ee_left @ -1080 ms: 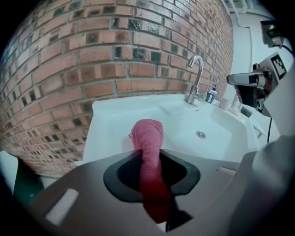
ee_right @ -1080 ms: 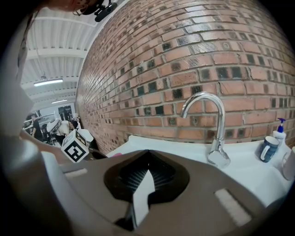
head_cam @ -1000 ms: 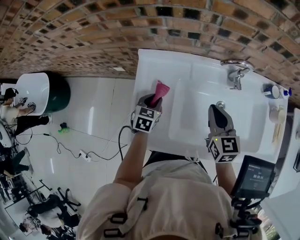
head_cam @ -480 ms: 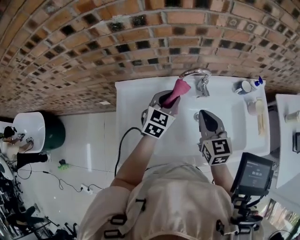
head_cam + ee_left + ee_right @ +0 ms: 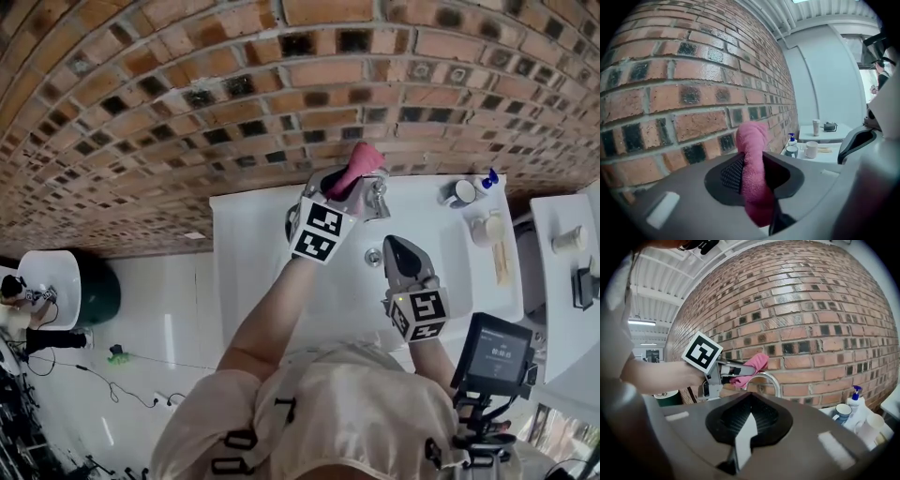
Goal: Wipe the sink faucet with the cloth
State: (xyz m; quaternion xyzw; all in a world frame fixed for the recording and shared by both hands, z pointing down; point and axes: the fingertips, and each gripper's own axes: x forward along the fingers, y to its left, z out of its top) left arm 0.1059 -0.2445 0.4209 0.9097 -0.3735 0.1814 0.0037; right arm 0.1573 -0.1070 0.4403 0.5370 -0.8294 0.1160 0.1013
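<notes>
1. Since a second earlier, left gripper [image 5: 339, 187], clenched on the pink cloth [image 5: 360, 159], had carried it from the sink [image 5: 246, 253] rim up to the faucet [image 5: 765, 377].
2. Right gripper [image 5: 397, 251]: closed, empty, over the sink.
3. I judged wiping ready to begin.

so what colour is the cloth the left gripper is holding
Pink. The cloth shows best in the left gripper view.
</notes>
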